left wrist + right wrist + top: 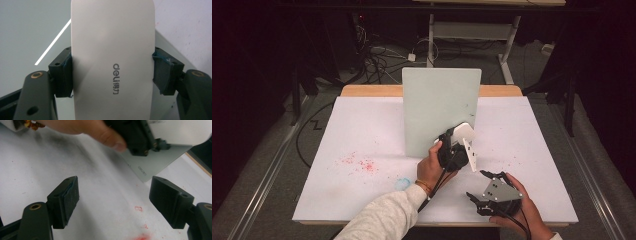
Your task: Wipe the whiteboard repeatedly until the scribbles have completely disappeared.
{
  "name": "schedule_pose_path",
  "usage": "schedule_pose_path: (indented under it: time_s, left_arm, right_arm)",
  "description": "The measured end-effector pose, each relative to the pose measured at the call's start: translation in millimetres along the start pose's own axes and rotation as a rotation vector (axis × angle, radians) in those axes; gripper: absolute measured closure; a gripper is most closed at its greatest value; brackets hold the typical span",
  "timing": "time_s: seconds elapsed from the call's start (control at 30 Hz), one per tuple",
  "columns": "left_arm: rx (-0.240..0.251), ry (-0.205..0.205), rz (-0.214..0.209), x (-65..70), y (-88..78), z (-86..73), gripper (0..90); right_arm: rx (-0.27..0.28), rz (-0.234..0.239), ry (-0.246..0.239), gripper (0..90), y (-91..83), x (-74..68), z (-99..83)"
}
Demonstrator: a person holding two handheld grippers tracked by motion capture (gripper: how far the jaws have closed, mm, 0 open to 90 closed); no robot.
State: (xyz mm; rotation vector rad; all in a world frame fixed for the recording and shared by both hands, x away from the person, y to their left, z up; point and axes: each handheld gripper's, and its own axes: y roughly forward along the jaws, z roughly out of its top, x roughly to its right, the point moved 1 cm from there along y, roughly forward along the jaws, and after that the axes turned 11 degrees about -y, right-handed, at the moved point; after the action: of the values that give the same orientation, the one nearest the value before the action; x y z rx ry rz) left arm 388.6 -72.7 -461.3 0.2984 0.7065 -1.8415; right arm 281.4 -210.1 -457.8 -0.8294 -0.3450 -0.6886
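The left hand-held gripper is clamping a white deli-branded eraser between its jaws, one pad pressing each long side, and is holding it against the lower right part of the upright pale-green board standing on the worktop. The step in hand looks like wiping the board's face with the eraser; the next move probably calls for sliding the eraser across the surface while keeping it flat and pressed on, without tipping the board. To the right, the right hand-held gripper is resting low over the worktop near its front edge, its jaws standing wide apart and gripping nothing, well short of the board.
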Motion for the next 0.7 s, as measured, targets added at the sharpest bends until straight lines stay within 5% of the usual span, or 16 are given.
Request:
schedule_pose_path:
  time_s: [0.37,0.7]
  left_arm:
    - [0.013,-0.069,0.007,-28.3,4.0,55.7,29.0]
    - [0.015,-0.069,0.018,-26.8,1.1,35.1,29.0]
  right_arm:
    - [-0.005,0.011,-0.009,24.4,0.7,-1.0,-0.4]
    - [-0.01,0.017,-0.01,24.4,0.9,-2.8,0.1]
